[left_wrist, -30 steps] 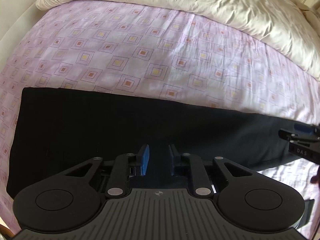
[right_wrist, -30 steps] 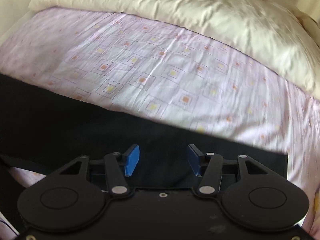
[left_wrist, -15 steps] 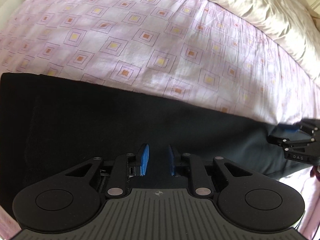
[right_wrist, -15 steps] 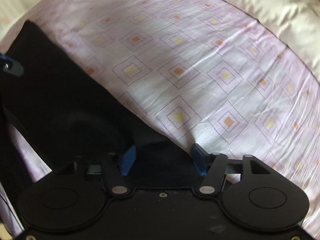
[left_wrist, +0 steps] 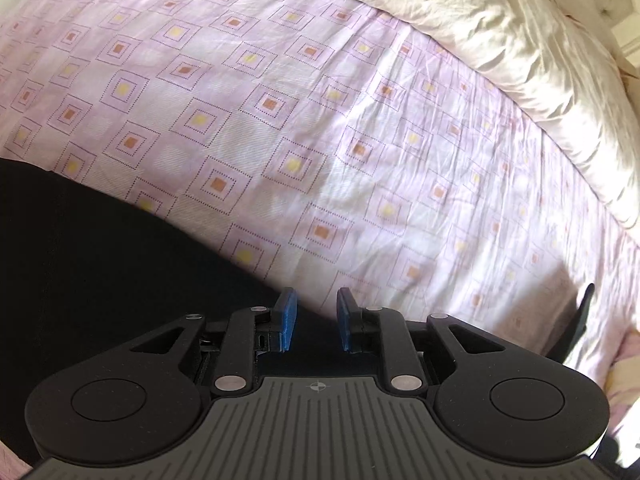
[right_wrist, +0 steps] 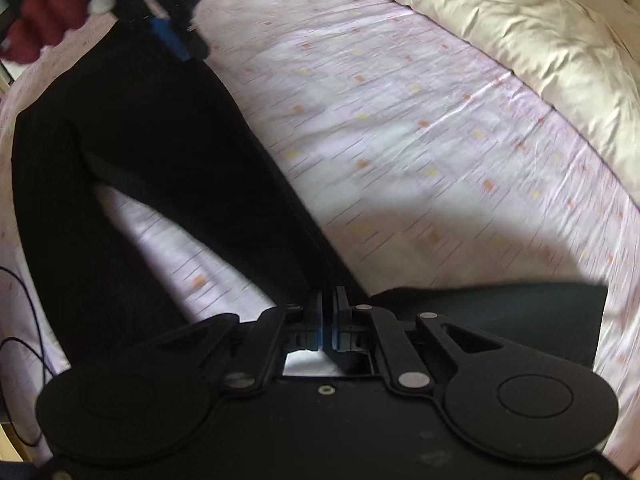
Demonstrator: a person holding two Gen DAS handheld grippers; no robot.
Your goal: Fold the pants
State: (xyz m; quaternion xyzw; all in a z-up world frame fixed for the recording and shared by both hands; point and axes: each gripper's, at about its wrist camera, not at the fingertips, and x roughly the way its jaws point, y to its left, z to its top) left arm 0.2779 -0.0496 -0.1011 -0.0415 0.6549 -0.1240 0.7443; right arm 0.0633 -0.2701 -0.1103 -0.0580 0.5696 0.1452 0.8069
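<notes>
With pants [right_wrist: 132, 148] stretched across bedsheet [left_wrist: 320, 128] and one end raised by clamped right gripper [right_wrist: 329, 322], left gripper [left_wrist: 312, 320] gaping, empty: fold begun, unfinished.

Bedroom: patterned bedsheet [left_wrist: 320, 140], duvet [left_wrist: 520, 40].

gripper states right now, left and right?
Left gripper: open, over the edge of the black pants, gripping nothing.
Right gripper: shut on the pants' fabric.
</notes>
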